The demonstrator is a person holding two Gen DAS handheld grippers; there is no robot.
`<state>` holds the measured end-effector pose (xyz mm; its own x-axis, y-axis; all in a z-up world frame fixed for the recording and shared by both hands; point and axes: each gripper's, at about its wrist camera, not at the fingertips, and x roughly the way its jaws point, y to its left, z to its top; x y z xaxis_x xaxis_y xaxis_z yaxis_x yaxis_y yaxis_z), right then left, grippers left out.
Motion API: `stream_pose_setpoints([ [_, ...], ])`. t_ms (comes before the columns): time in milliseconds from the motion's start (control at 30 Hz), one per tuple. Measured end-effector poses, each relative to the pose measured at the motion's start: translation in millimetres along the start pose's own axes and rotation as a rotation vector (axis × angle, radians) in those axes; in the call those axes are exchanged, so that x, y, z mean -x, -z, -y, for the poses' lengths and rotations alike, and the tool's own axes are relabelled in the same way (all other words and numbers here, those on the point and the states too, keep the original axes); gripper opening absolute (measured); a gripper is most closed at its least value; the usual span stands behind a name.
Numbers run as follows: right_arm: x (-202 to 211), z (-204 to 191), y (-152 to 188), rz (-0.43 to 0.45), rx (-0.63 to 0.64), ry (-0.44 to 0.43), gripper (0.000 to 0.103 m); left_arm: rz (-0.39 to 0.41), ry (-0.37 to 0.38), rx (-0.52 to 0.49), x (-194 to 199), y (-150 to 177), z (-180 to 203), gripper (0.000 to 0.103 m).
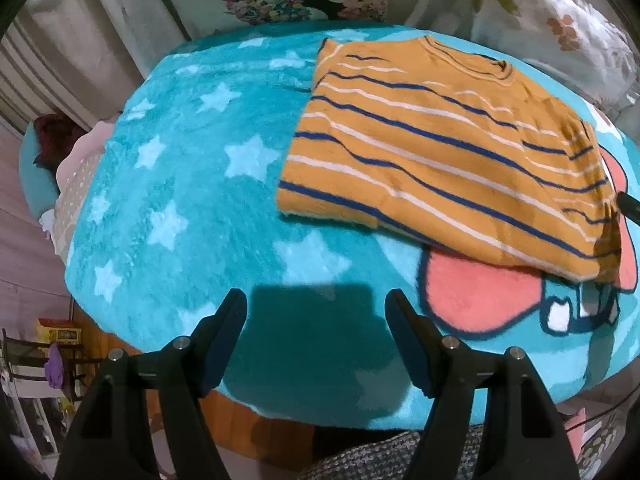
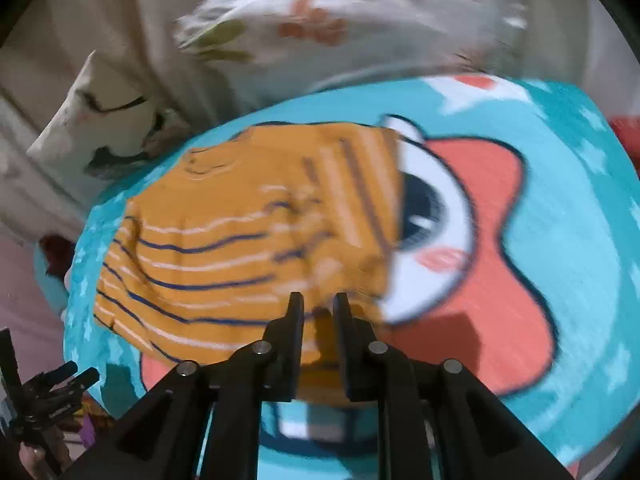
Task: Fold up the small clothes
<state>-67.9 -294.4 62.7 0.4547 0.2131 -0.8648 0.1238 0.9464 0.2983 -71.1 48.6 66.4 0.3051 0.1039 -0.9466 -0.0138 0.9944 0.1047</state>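
A small mustard-yellow shirt (image 1: pixel 440 152) with navy and white stripes lies on a turquoise star-print blanket (image 1: pixel 192 184), partly folded over itself. My left gripper (image 1: pixel 316 300) is open and empty, held above the blanket's near edge, left of and apart from the shirt. My right gripper (image 2: pixel 319 304) is nearly closed with the shirt's near edge (image 2: pixel 324 328) between its fingers; the view is motion-blurred. The shirt (image 2: pixel 240 240) looks bunched and lifted near that grip. The right gripper's tip shows in the left wrist view (image 1: pixel 630 204) at the shirt's right edge.
The blanket carries a cartoon face with a pink shape (image 2: pixel 492 248) and a big eye (image 2: pixel 424 208). Floral pillows (image 1: pixel 560 20) lie behind it. A wooden floor (image 1: pixel 240 428) and a chair (image 1: pixel 36 360) lie beyond the blanket's near-left edge. The left gripper (image 2: pixel 44 396) shows at lower left in the right wrist view.
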Motion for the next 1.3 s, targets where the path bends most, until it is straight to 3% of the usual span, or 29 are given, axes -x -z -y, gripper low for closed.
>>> stream_pose_setpoints([
  [167,-62.3,-5.5,-15.0,-0.099,-0.016,0.032,0.018,0.005,0.025,0.012,-13.8,-20.1,-17.7,0.071],
  [333,-52.8,-10.4,-24.4,-0.107,-0.022,0.061,0.019,0.002,0.066,0.032,-36.4,-47.2,-41.8,0.071],
  [400,-41.9,-20.1,-25.7,-0.085,0.006,0.103,0.026,-0.003,0.090,0.028,-47.1,-57.2,-45.9,0.071],
  [667,-31.9,-53.2,-28.4,-0.039,-0.013,0.120,0.031,-0.027,0.200,0.000,-91.6,-94.8,-40.0,0.070],
  [700,-34.0,-58.4,-28.9,-0.041,-0.010,0.125,0.031,-0.028,0.203,-0.016,-94.1,-96.8,-38.4,0.067],
  [833,-37.7,-78.0,-29.2,-0.038,0.002,0.129,0.031,-0.032,0.268,-0.061,-88.8,-95.8,-36.7,0.016],
  [933,-38.6,-95.2,-32.3,-0.022,0.008,0.110,0.031,-0.041,0.259,-0.069,-83.4,-90.1,-42.4,0.011],
  [1033,-43.5,-114.3,-34.7,-0.026,0.030,0.086,0.036,-0.061,0.266,-0.064,-79.5,-88.7,-51.6,0.011],
  [1100,-49.7,-129.3,-35.6,-0.035,0.058,0.074,0.036,-0.060,0.260,-0.063,-73.6,-88.5,-57.2,0.017],
  [1167,-56.0,-144.3,-34.3,-0.047,0.085,0.056,0.037,-0.043,0.239,-0.053,-65.6,-88.4,-64.6,0.033],
  [1300,-71.8,-176.8,-27.4,-0.087,0.155,0.014,0.040,0.011,0.149,-0.040,-52.4,-90.2,-85.0,0.039],
])
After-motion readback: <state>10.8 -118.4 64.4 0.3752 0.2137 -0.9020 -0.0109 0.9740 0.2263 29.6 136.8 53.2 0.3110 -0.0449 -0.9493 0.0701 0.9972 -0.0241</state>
